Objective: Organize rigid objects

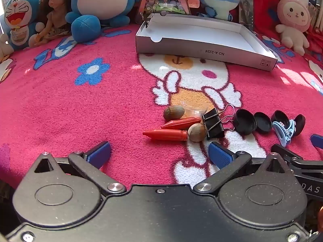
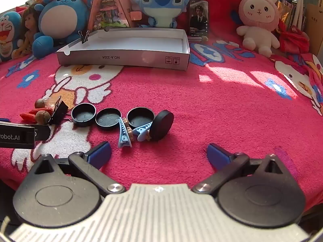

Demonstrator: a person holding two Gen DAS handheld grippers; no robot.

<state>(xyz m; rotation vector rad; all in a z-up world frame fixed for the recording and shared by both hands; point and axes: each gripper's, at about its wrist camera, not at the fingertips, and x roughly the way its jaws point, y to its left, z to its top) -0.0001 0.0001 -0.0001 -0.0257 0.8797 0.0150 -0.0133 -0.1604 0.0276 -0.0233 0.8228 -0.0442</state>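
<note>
Small objects lie on a pink blanket. In the left wrist view: two red crayon-like sticks (image 1: 165, 134), two brown nuts (image 1: 196, 132), a clear small cup (image 1: 194, 110), a black binder clip (image 1: 213, 122), black round lids (image 1: 244, 121) and a blue hair clip (image 1: 283, 130). My left gripper (image 1: 159, 154) is open and empty, just short of the sticks. In the right wrist view, the black lids (image 2: 83, 114), a lid on edge (image 2: 161, 127) and two blue hair clips (image 2: 124, 134) lie just ahead of my right gripper (image 2: 159, 154), open and empty.
An open white cardboard box (image 1: 201, 48) lies at the back, also in the right wrist view (image 2: 123, 57), with a binder clip (image 2: 84, 36) on its left rim. Plush toys (image 2: 258, 20), a doll (image 1: 53, 10) and a toy house (image 2: 107, 6) line the back.
</note>
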